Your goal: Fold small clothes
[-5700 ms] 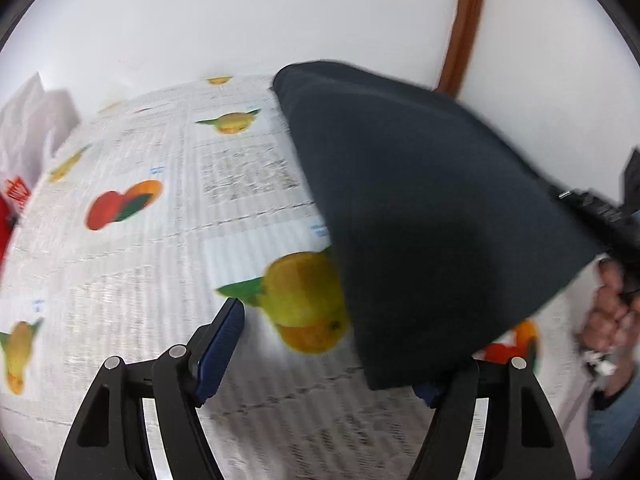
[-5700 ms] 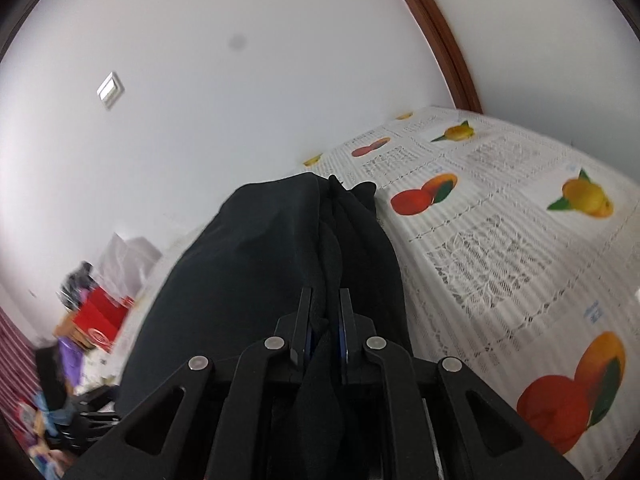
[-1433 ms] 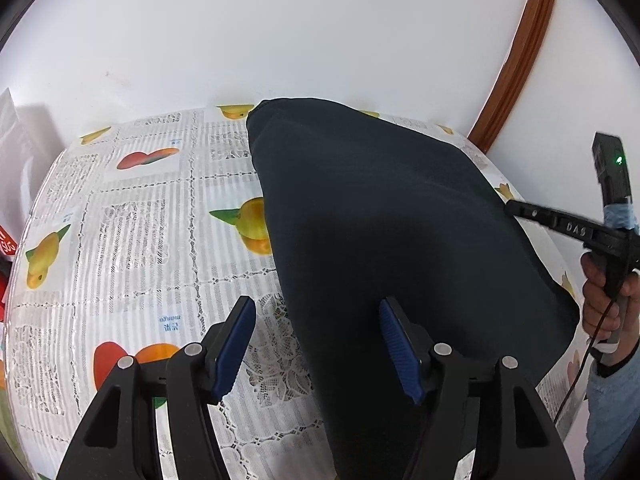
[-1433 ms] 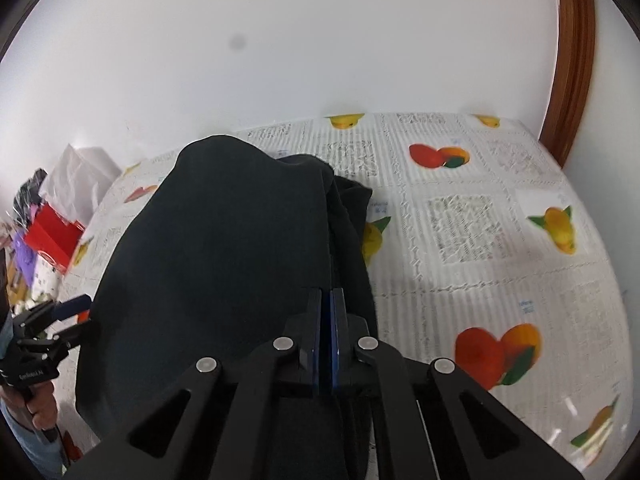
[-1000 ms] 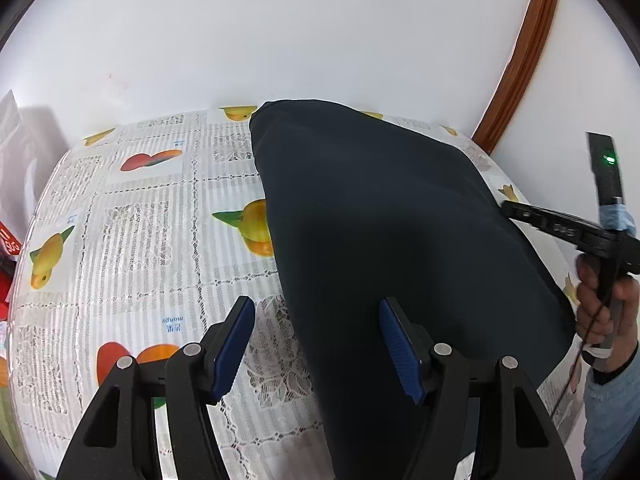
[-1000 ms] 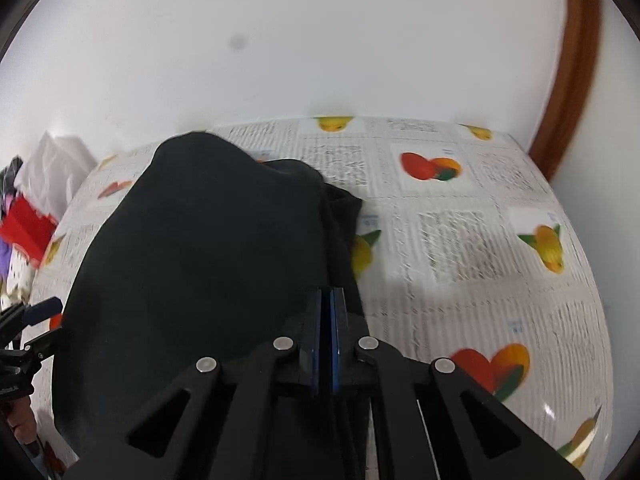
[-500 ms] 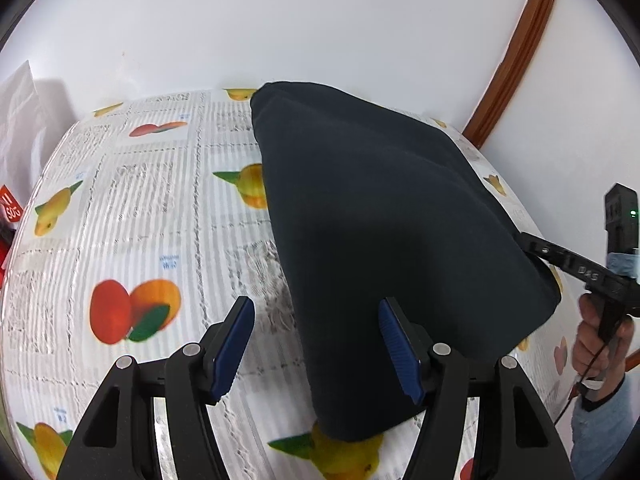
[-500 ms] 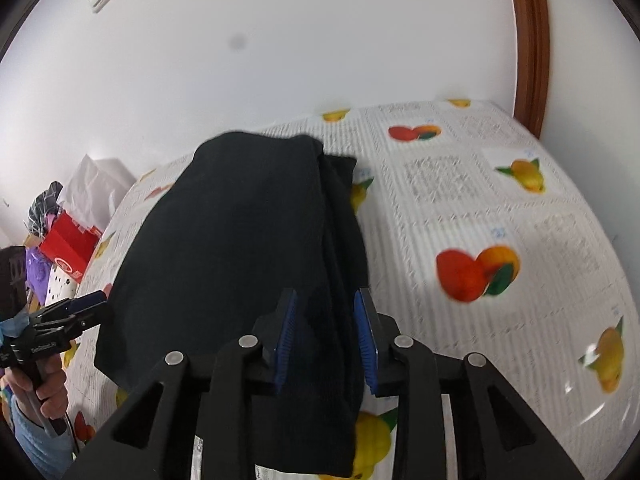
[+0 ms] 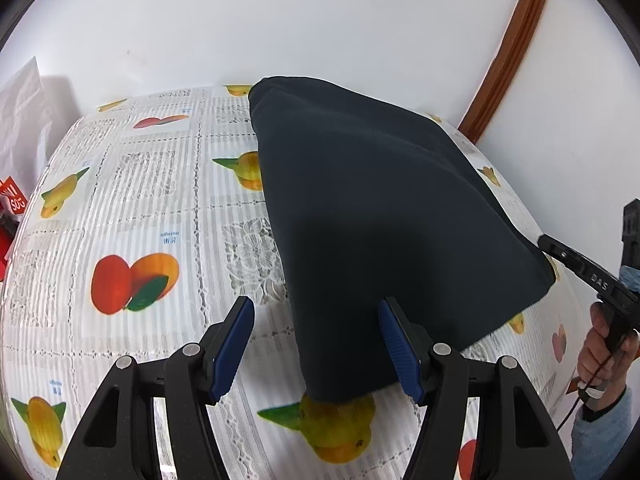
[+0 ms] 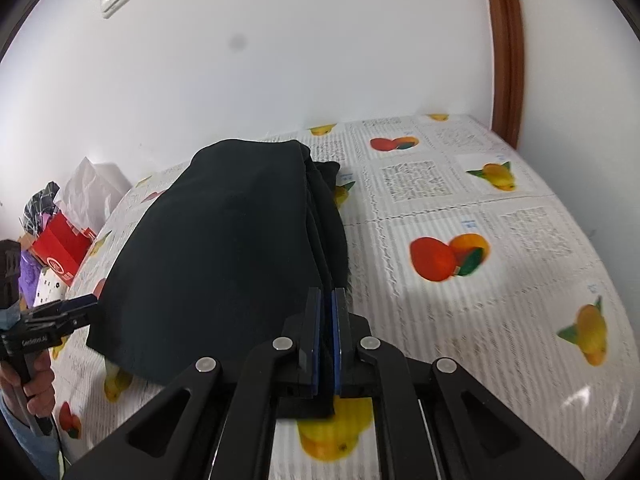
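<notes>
A: Which step are you in now?

B: I think you are in the middle of a fold. The dark garment (image 9: 380,208) is already doubled lengthwise. It lies along the middle of the surface (image 9: 132,200), with one short end near the far edge by the wall and the other end towards the near edge.

A: And the two tools?

B: Your right hand-held gripper (image 10: 327,294) has its jaws pressed together on the near right corner of the cloth. They have just been closing, and the cloth is between them. Your left hand-held gripper (image 9: 315,312) is spread. The near left corner sits between its blue ribbed pads (image 9: 236,340), but they do not press on it.

A: What does the next move need?

B: Probably you must close the left one on that corner, then carry both corners together towards the far edge, so that the fold comes straight.

A: How does the material look?

B: It is matte, thick and soft, like a knit, with several layers at the right side. The surface has a smooth, shiny cover with a lace pattern and printed fruit, so the cloth may slide on it.
</notes>
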### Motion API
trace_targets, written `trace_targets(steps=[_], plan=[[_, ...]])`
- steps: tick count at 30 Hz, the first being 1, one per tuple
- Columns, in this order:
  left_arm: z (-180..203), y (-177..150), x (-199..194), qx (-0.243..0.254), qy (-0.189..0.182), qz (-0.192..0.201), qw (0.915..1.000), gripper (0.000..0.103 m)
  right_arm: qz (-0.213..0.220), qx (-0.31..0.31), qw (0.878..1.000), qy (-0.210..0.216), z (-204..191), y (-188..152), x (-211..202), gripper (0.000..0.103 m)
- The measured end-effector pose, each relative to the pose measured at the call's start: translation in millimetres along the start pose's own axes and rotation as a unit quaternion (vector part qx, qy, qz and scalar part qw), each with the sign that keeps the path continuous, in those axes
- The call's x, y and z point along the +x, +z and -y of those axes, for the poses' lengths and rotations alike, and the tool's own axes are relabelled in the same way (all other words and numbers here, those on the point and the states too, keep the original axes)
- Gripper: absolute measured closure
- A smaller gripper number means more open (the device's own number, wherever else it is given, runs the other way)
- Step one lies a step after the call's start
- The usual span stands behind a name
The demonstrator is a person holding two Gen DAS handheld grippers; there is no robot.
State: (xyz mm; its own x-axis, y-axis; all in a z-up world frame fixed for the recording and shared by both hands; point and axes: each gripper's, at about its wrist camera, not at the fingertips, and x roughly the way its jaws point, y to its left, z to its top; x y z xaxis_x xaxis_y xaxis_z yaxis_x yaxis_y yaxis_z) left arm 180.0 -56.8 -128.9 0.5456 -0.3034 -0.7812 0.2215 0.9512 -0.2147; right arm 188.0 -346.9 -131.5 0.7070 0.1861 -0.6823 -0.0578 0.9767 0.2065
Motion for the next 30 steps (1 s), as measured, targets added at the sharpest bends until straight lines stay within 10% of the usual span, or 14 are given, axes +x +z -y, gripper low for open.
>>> trace_targets(steps=[13, 30], plan=[[-4, -45, -3, 0.02, 0.004, -0.034, 0.9992, 0.041, -0.076, -0.032, 0.996, -0.021, 17, -64, -6, 0.084], [-6, -11, 22, -0.006, 0.038, -0.028, 0.9989, 0.042, -0.058, -0.015, 0.998, 0.004, -20, -28, 54, 0.079]])
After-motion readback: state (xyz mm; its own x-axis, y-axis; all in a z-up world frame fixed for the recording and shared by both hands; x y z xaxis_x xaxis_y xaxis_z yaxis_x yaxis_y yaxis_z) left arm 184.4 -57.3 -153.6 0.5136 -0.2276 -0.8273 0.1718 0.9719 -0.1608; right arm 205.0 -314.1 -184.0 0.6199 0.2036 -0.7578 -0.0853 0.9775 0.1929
